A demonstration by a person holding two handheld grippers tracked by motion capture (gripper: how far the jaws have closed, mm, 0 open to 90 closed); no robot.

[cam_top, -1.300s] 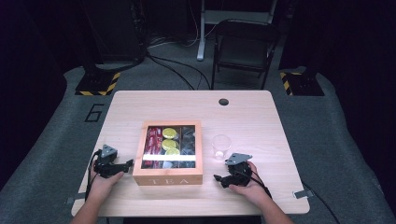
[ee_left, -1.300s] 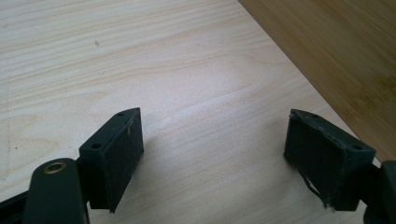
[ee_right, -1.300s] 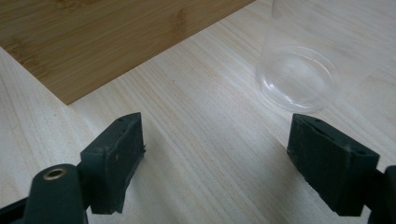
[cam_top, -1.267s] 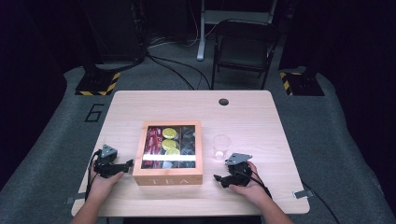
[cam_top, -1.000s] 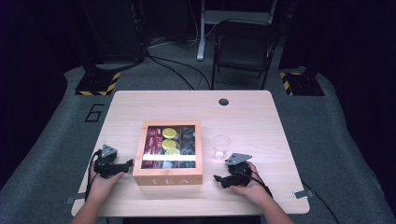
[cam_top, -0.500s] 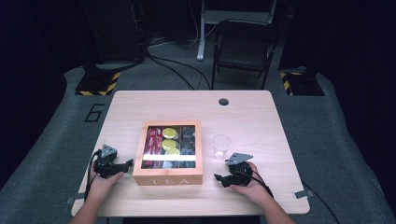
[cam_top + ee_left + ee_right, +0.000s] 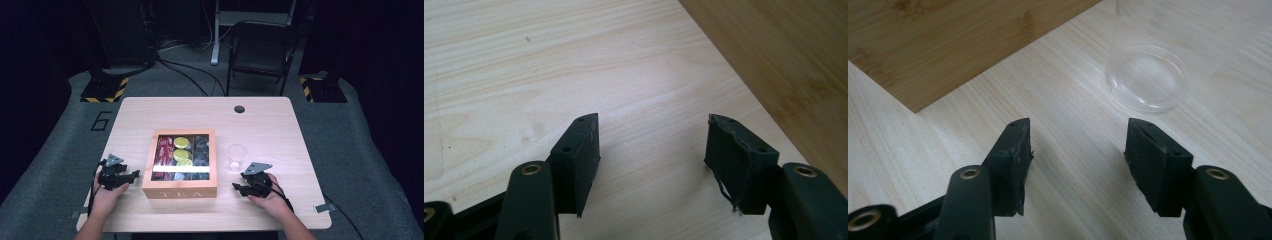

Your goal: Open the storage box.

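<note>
A wooden tea box (image 7: 180,164) with a clear lid sits near the table's front middle, the word TEA on its front. Red, yellow and dark tea packets show through the lid. A clear plastic cup (image 7: 236,157) stands upright just right of the box. My left gripper (image 7: 131,176) rests on the table left of the box, open and empty; the box's side (image 7: 784,65) fills the upper right of the left gripper view. My right gripper (image 7: 237,188) lies right of the box, open and empty, with the cup (image 7: 1153,60) just ahead of its jaws and the box (image 7: 948,45) at upper left.
The light wooden table (image 7: 270,125) has a round cable hole (image 7: 239,109) near its far edge. A black folding chair (image 7: 260,50) stands beyond the table. Hazard-striped bases (image 7: 105,90) sit on the grey floor at both far corners.
</note>
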